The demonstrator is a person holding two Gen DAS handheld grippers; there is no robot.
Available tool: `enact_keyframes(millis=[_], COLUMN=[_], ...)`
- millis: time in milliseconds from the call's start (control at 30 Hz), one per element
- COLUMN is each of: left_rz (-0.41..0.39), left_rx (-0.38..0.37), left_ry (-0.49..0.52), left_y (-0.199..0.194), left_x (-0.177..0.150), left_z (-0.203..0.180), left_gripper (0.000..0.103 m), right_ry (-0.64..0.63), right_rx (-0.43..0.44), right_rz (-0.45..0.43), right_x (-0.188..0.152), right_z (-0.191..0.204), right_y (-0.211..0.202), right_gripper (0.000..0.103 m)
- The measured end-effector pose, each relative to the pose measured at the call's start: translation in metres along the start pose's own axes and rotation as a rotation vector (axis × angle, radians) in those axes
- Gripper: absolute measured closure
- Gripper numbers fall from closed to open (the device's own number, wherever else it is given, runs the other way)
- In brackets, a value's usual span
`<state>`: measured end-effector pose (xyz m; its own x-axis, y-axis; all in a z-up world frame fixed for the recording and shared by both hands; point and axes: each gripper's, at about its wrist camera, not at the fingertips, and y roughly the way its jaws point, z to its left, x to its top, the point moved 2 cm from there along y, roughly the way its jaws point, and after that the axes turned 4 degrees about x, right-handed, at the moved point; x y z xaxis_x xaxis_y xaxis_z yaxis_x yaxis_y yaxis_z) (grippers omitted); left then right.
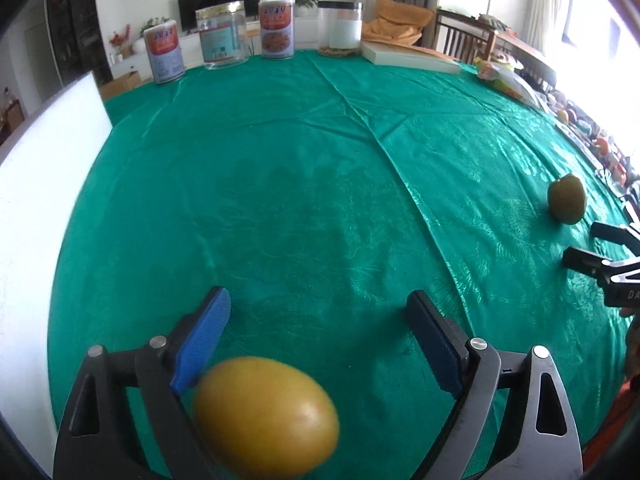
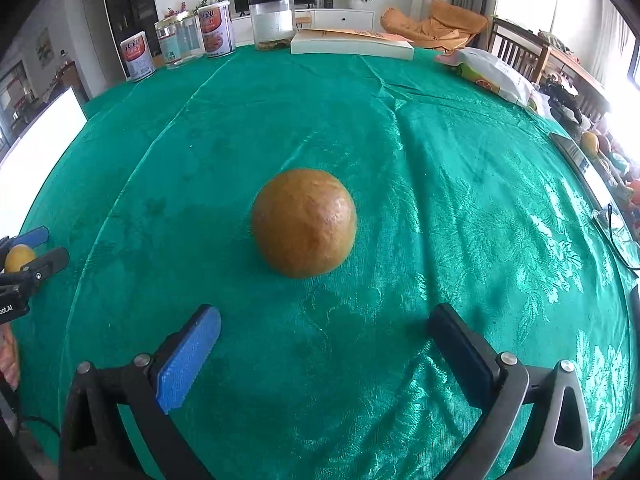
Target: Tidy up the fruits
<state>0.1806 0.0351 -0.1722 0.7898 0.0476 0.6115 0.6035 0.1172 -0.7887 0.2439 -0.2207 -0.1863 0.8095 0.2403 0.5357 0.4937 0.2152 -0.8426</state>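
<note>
Orange fruit (image 2: pixel 304 222) on green tablecloth (image 2: pixel 440 160), jars (image 2: pixel 176 42) behind

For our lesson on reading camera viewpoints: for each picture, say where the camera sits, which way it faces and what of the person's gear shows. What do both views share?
Left wrist view: sits on the left claw, faces down-forward over the green cloth; its fingers stand open around a yellow fruit.
Right wrist view: sits on the right claw, faces the orange; open fingers show.
Shared: cloth, both fruits, each other's claw, tins, book.
</note>
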Motion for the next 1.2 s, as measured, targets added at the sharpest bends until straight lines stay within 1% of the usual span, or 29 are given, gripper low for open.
enact_keyframes(millis=[133,267,1200], left_rz=[0.009,0.011,0.013], left_rx=[-0.011,-0.018,-0.013], left_ry=[0.006,0.007,0.015], left_y=[0.0032,0.0039,0.0028], left_x=[0.0003,0.0006,-0.0003], left_z=[-0.0021,-0.0025,-0.0048], left_gripper=[0.008,0.006,0.005], right_ry=[0.009,0.012,0.012], right_rx=[-0.007,-0.009,-0.009], right_rz=[-0.024,-0.028,-0.028], right_x=[0.0028,0.0031,0.0038], right_z=[-0.0046,-0.0042,-0.0048], right_y=[0.0016,0.0016,0.0016], right_gripper=[0.000,0.000,0.000])
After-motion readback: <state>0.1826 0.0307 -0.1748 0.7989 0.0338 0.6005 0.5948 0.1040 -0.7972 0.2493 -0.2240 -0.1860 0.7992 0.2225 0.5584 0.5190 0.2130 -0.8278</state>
